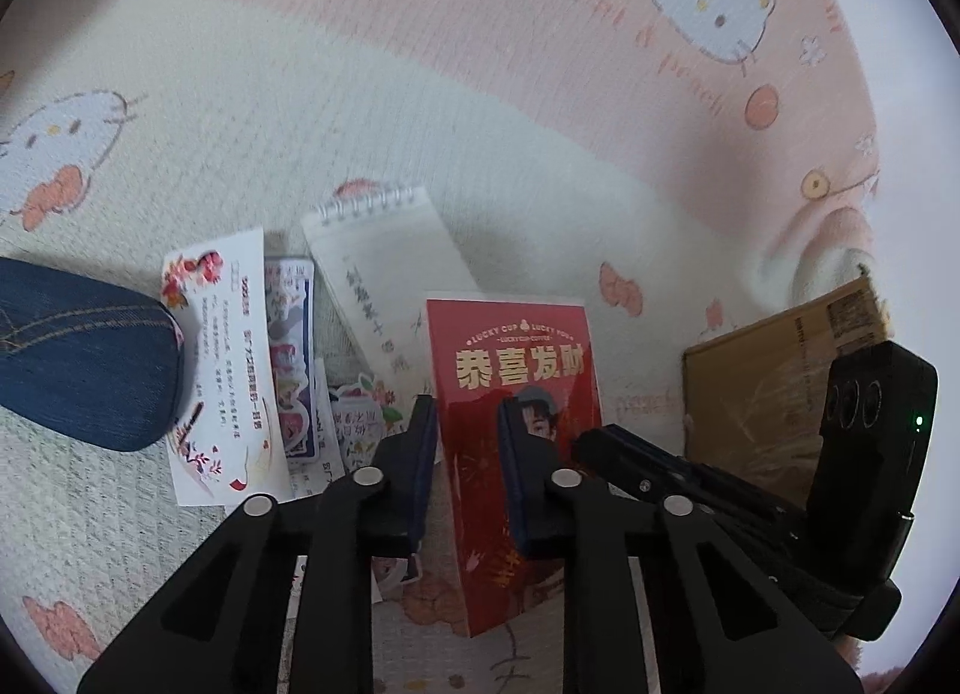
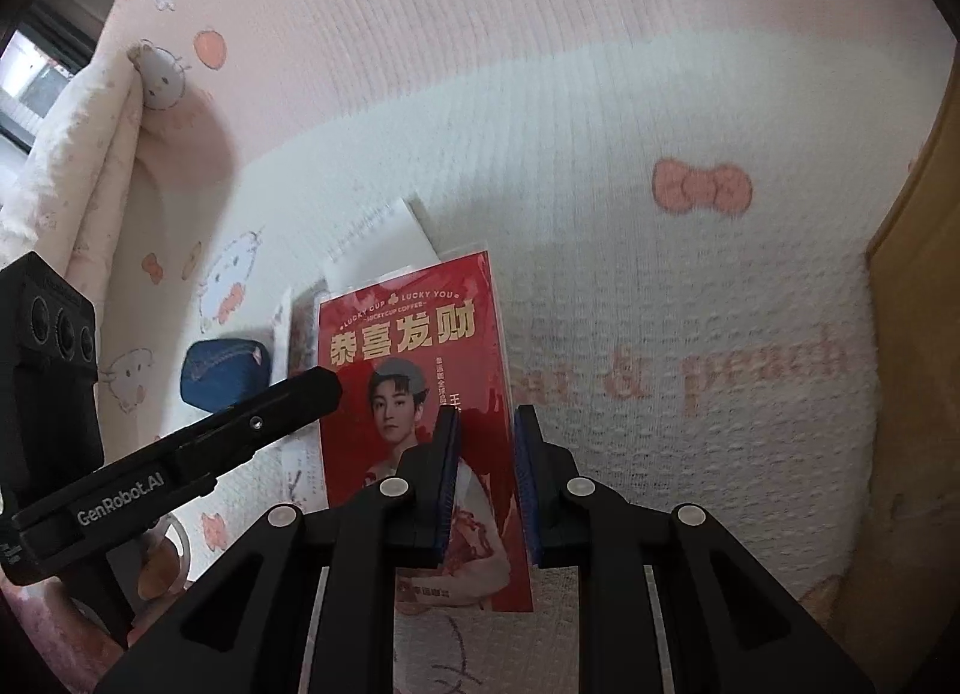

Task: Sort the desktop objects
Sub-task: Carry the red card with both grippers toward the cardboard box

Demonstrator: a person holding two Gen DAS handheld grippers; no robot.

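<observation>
A red card (image 1: 516, 346) with gold characters and a portrait lies on the pink and white cloth; it also shows in the right wrist view (image 2: 414, 346). My left gripper (image 1: 468, 418) is open, its fingers straddling the card's left part just above it. My right gripper (image 2: 485, 424) is open with a narrow gap, over the card's right edge. A spiral notepad (image 1: 390, 262), a white floral card (image 1: 222, 364) and sticker sheets (image 1: 294, 346) lie left of the red card. Whether either gripper touches the card I cannot tell.
A blue denim pouch (image 1: 90, 352) lies at the left, also in the right wrist view (image 2: 225, 373). A brown cardboard box (image 1: 774, 376) stands at the right, its wall also at the right wrist view's edge (image 2: 918, 334). A folded cloth edge (image 2: 102, 154) rises at far left.
</observation>
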